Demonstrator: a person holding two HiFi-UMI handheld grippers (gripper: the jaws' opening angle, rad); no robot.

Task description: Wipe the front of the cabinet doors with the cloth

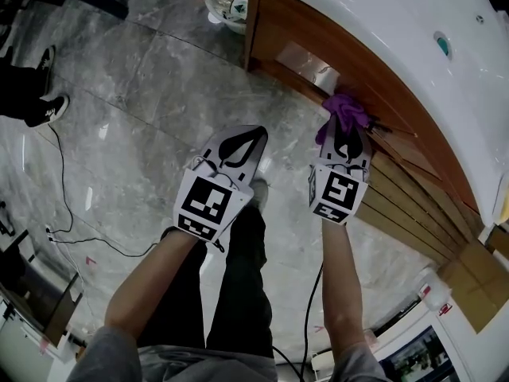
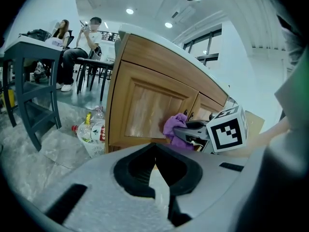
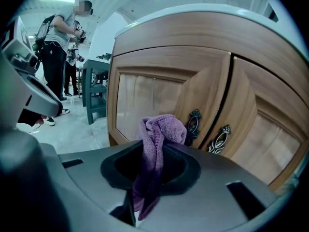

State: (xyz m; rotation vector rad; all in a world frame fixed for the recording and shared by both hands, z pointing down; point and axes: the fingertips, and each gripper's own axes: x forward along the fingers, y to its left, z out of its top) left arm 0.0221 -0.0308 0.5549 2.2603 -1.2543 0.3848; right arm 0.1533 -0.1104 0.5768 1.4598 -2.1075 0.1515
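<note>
Firmly clamped between right gripper [image 1: 344,136] jaws — cloth [image 3: 162,130], bunched at cabinet door [image 3: 145,103].

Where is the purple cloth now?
The purple cloth sits pinched in the right gripper, by the ornate handles of the cabinet door, right of centre in the head view.

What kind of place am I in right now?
Probably an office or lab-style common room rather than a home: a glossy marble-look floor, a wooden cabinet under a white counter, and people seated at a dark table under recessed ceiling lights.
</note>
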